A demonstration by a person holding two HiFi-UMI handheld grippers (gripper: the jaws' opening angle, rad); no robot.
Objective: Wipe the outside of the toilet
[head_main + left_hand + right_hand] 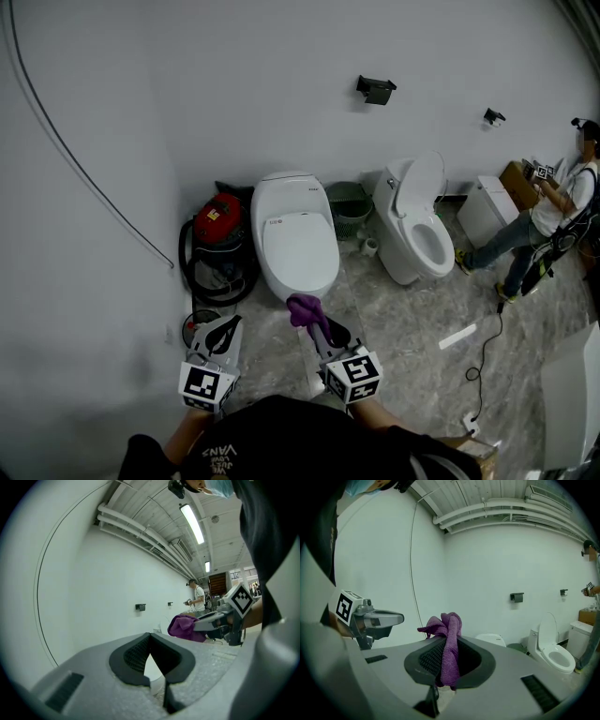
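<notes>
A white toilet (294, 242) with its lid down stands against the wall ahead of me; its top also shows in the right gripper view (491, 640). My right gripper (314, 319) is shut on a purple cloth (304, 308), held just in front of that toilet's front edge. In the right gripper view the cloth (448, 645) stands bunched up between the jaws (449, 666). My left gripper (220, 336) hangs to the left, lower than the bowl, its jaws touching at the tips (150, 660) with nothing between them.
A red vacuum cleaner (220, 234) with a black hose sits left of the toilet. A green bin (348, 206) and a second white toilet (415, 225) with raised lid stand to the right. A person (553, 211) crouches at far right. A cable (483, 352) lies on the floor.
</notes>
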